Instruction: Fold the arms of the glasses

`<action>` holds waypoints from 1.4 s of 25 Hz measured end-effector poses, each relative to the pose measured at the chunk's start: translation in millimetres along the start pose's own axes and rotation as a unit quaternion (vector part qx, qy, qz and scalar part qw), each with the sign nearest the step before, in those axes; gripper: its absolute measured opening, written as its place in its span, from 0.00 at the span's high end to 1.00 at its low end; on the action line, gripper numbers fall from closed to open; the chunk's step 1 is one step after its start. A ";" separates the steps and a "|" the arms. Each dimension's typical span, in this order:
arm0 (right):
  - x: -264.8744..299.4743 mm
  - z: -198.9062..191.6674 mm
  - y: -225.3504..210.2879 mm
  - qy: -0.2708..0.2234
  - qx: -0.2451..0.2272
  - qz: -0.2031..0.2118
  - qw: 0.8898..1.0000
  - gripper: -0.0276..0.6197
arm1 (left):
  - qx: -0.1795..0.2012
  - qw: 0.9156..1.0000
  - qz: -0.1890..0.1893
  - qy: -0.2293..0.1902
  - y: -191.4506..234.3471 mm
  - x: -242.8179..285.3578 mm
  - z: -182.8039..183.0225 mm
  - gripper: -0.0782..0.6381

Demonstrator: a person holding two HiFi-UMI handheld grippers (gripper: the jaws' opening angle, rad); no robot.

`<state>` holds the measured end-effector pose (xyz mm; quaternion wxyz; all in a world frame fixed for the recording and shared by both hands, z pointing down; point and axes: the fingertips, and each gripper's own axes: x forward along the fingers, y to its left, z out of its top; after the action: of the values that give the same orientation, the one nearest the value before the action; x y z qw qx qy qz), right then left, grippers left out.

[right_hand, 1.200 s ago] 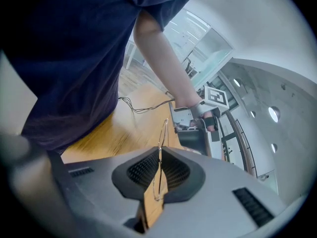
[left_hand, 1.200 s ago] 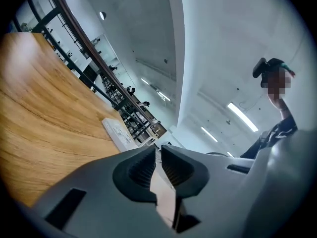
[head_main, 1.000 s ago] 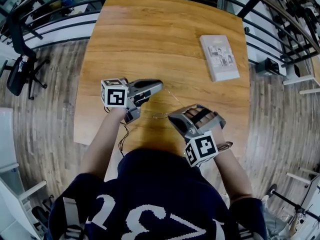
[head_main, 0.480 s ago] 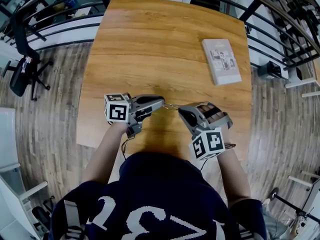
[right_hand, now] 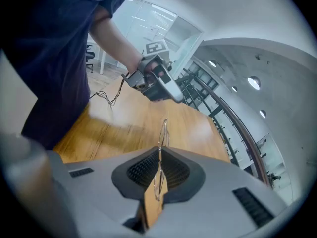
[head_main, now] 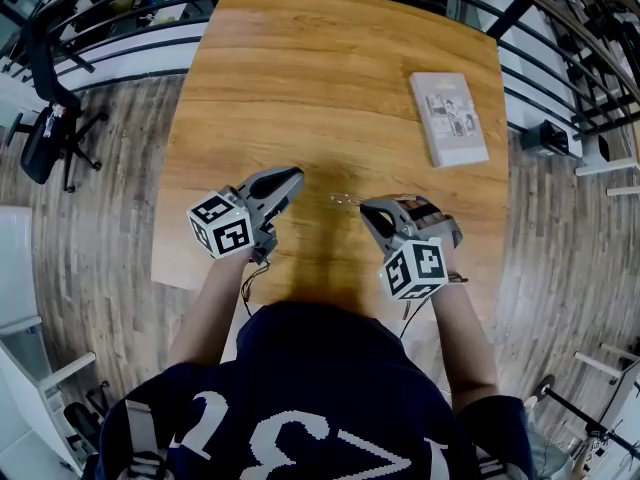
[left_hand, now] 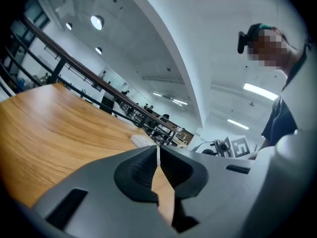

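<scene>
Fingers (right_hand: 141,170) of right gripper (right_hand: 159,151) clamp glasses (right_hand: 163,132), apparently wire-framed

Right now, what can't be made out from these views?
- Glasses arms, folded or open: too thin in head view; edge-on in right gripper view, partly hidden by the right gripper.
- Book cover print: too small, head view.

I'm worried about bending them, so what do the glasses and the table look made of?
The glasses: probably thin metal wire with a shiny, silvery finish; the slender rim glints. The table: wood or wood-look laminate with a smooth satin finish; warm grain streaks run along it, but I can't confirm real wood.
</scene>
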<state>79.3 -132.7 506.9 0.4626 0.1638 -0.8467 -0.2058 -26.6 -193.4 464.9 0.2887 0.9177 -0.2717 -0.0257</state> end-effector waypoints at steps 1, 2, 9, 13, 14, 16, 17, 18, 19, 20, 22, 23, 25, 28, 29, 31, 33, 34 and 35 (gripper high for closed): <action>8.0 -6.7 -0.4 0.001 0.011 0.008 1.000 0.90 | 0.014 1.000 0.017 -0.004 4.7 -3.3 2.5 0.85; 17.2 -14.4 -0.6 0.002 0.023 0.016 1.000 0.90 | 0.020 0.999 0.026 -0.010 7.9 -6.0 4.6 0.85; 83.4 -69.6 7.4 0.012 0.120 0.112 0.986 0.90 | 0.011 0.998 0.053 -0.032 16.6 -19.5 5.0 0.85; 108.9 -86.7 0.5 -0.005 0.190 0.172 0.967 0.90 | 0.002 0.997 0.063 -0.033 18.9 -22.4 0.0 0.85; 113.6 -89.4 -2.6 -0.013 0.206 0.185 0.961 0.90 | 0.000 0.997 0.064 -0.032 18.3 -22.0 -1.3 0.85; 122.4 -94.4 -8.7 -0.028 0.235 0.212 0.948 0.90 | 0.000 0.997 0.065 -0.032 15.3 -20.8 -3.1 0.85; 126.3 -96.7 -10.2 -0.033 0.251 0.229 0.940 0.90 | 0.001 0.997 0.064 -0.032 13.8 -20.4 -3.7 0.85; 129.6 -99.0 -10.8 -0.037 0.268 0.248 0.930 0.90 | 0.002 0.998 0.063 -0.031 12.7 -19.9 -4.2 0.85; 132.1 -100.9 -11.4 -0.040 0.285 0.264 0.921 0.90 | 0.003 0.998 0.061 -0.030 11.8 -19.5 -4.9 0.85; 133.9 -102.5 -12.1 -0.044 0.299 0.276 0.912 0.90 | 0.005 0.998 0.060 -0.028 11.1 -19.2 -5.5 0.85; 137.2 -106.4 -14.6 -0.048 0.320 0.286 0.902 0.89 | 0.006 0.998 0.058 -0.025 10.2 -19.3 -6.2 0.85; 139.0 -108.8 -15.7 -0.047 0.325 0.284 0.901 0.88 | 0.006 0.998 0.058 -0.025 10.1 -19.9 -6.5 0.85; 141.9 -113.2 -17.2 -0.041 0.327 0.277 0.903 0.86 | 0.005 0.998 0.057 -0.025 10.5 -21.2 -6.8 0.85; 142.3 -115.4 -19.5 -0.036 0.324 0.266 0.907 0.83 | 0.005 0.998 0.056 -0.026 10.9 -20.7 -6.3 0.85; 140.7 -113.9 -22.0 -0.040 0.326 0.258 0.908 0.83 | 0.006 0.998 0.055 -0.027 10.7 -20.2 -5.9 0.85; 133.9 -108.1 -32.0 -0.054 0.330 0.231 0.914 0.83 | 0.013 0.998 0.056 -0.029 9.7 -18.8 -3.6 0.85; 121.4 -100.7 -47.7 -0.071 0.331 0.184 0.923 0.85 | 0.030 0.998 0.057 -0.028 7.3 -16.2 0.6 0.85; 112.8 -96.5 -56.8 -0.081 0.332 0.155 0.927 0.88 | 0.041 0.997 0.056 -0.028 5.9 -14.6 2.9 0.85; 102.7 -91.5 -65.9 -0.093 0.333 0.124 0.930 0.89 | 0.048 0.997 0.056 -0.030 4.8 -13.5 5.2 0.85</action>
<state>109.6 -255.6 592.1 0.3223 0.1823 -0.9194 0.1327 -41.5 -192.5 461.7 0.2367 0.9126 -0.3326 -0.0240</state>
